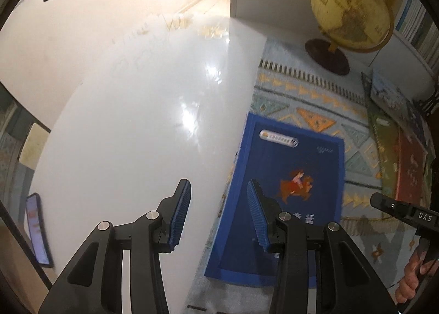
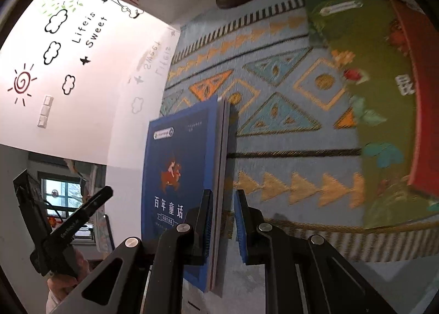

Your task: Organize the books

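Right gripper [image 2: 222,225] straddling blue book [image 2: 178,174], left gripper [image 1: 218,214] idle.
Right jaws set either side of the book's edge, gap still visible on one side, not clamped. Left jaws spread wide, holding nothing; blue book just ahead-right of them on patterned rug [image 1: 315,100], more books [image 1: 395,133] further right, globe [image 1: 352,11] beyond.

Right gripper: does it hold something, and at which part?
The right gripper has the blue book between its fingers at the lower page edge; firm closure cannot be told. The left gripper holds nothing.
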Demonstrator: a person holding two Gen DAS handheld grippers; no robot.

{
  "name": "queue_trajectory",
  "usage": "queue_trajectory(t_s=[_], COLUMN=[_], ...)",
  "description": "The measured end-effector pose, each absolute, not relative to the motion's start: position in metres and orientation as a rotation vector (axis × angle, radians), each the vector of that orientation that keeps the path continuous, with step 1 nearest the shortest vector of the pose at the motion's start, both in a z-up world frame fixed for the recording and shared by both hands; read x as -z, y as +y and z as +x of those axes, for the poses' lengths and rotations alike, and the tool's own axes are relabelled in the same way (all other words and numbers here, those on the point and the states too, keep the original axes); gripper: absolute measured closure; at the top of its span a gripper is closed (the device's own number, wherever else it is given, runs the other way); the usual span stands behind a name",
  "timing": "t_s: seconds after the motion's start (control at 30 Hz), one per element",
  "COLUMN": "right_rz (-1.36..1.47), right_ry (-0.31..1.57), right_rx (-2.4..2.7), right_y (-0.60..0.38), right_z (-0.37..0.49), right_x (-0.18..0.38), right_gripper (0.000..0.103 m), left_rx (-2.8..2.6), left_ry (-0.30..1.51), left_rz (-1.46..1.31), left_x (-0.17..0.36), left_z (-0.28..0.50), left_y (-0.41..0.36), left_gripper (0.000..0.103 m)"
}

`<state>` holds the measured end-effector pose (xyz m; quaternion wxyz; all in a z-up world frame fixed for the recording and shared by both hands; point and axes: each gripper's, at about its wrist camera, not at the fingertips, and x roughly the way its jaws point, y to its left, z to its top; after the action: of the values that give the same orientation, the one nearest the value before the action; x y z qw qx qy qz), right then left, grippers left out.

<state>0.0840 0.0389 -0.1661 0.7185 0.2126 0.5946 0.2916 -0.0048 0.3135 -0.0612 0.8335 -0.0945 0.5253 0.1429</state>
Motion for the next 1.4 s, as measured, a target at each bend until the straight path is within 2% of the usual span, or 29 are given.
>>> queue_trajectory(t_s=[0.07,0.73,0.8,0.83,0.87,0.9,0.93,0.97,1.27,1.4], right_rz=[0.485,0.568,0.57,0.571,0.569,0.565,0.565,0.572,0.705,0.735], right_ry=[1.305,1.116,1.081,1.065,1.055,1.027,1.006,0.982,1.089,1.141], right_rx=[-0.65,-0.448,-0.438,-0.429,-0.42,-0.393,-0.376,-0.364,-0.384,-0.376], right_y=[0.029,-0.177,-0.206,-0.223,-0.232,-0.247,-0.256,-0.264,-0.288,-0.284], right_z=[0.086,0.11,0.12,0.125,0.128,0.13,0.131,0.128,0.129,0.141], right_x=[0.16,0.089,0.07,0.059,0.054,0.046,0.042,0.04,0.099,0.129], right_gripper=[0.088,0.088,0.087,0.085,0.073,0.052,0.044,0.041,0.041,0.041], left_rx=[-0.294,0.06,0.111,0.135,0.151,0.16,0.181,0.216,0.324,0.366], left_ry=[1.093,1.022,0.996,0.981,0.972,0.961,0.947,0.949,1.079,1.137], left_rz=[-0.199,-0.03,-0.011,-0.008,-0.012,-0.02,-0.041,-0.073,-0.09,-0.062], left_x=[0.05,-0.006,-0.018,-0.023,-0.025,-0.026,-0.027,-0.023,0.039,0.067], left_z=[-0.003,0.073,0.084,0.091,0.096,0.098,0.102,0.107,0.137,0.144], left_y=[0.307,0.131,0.11,0.1,0.093,0.086,0.079,0.073,0.014,-0.006], left_gripper=[0.06,0.06,0.056,0.045,0.028,0.025,0.025,0.025,0.025,0.028])
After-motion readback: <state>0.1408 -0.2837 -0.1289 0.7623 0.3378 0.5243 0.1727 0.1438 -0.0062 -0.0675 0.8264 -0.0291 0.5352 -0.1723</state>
